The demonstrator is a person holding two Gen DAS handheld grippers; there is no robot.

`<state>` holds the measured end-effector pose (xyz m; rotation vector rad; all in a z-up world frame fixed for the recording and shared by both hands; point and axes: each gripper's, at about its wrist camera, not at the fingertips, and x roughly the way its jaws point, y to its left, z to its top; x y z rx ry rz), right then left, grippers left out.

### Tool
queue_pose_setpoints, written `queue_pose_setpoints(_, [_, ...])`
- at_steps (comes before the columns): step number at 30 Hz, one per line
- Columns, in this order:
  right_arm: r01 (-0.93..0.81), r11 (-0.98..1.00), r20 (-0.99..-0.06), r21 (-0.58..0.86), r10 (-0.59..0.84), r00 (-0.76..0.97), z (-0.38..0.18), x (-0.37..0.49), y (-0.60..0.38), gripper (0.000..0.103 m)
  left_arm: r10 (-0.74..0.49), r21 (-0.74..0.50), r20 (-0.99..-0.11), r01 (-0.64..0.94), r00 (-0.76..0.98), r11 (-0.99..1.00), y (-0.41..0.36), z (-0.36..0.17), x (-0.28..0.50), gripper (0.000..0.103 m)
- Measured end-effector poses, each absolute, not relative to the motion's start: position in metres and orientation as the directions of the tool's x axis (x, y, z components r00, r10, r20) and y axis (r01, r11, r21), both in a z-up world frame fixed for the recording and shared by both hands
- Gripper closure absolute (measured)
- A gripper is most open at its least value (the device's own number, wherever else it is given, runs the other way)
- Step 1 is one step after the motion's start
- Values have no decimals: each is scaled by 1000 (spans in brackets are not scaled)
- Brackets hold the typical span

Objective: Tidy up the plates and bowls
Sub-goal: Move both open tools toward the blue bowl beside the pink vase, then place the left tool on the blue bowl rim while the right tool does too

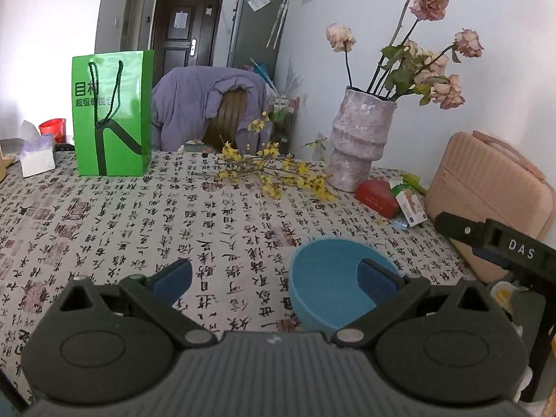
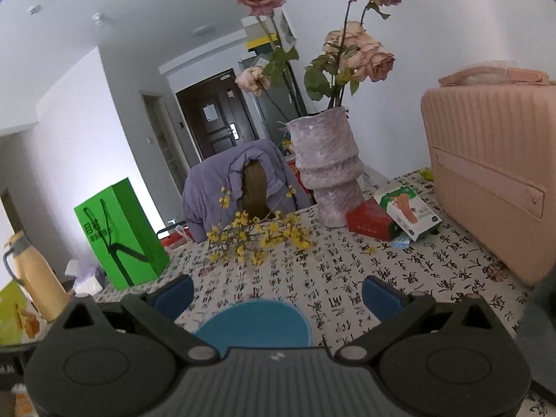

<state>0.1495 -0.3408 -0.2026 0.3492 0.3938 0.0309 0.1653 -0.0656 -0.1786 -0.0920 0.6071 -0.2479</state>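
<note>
Left wrist view has the bowl (image 1: 333, 288) sitting upright on the table (image 1: 139, 215), just ahead and to the right of centre, with my left gripper (image 1: 276, 279) spread wide and gripping nothing. One blue pad (image 1: 373, 276) overlaps the bowl's rim in the picture; I can't tell if it's touching or just hovering above it. The right gripper (image 1: 500, 246) pokes in from the right edge, close to the bowl but apart from it

From the right wrist view the bowl (image 2: 257, 323) is tucked low between the fingers of the right gripper (image 2: 278, 293), mostly hidden under the body. Those fingers are wide open too, nothing in them, and they look clear of the bowl

My guess on handling: looks like a light, stiff plastic or melamine bowl, smooth matte blue, so probably a bit slippery but not very breakable. No handle, so I'd pinch the wall at the rim, one pad inside and one outside. A squeeze across the whole bowl looks too wide for these jaws and would likely pop it out. Empty as far as I can see, so tilt shouldn't matter much

No plates in either view
</note>
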Motion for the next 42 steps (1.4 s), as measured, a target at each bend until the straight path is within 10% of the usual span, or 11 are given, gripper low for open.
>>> queue_pose_setpoints(26, [39, 935, -491, 353, 150, 858, -250, 206, -365, 0, -244, -180, -695, 166, 676, 970, -101, -207, 238, 0])
queue_pose_setpoints(42, [12, 932, -622, 362, 231, 748, -278, 223, -353, 44, -211, -181, -758, 110, 617, 977, -110, -229, 255, 11])
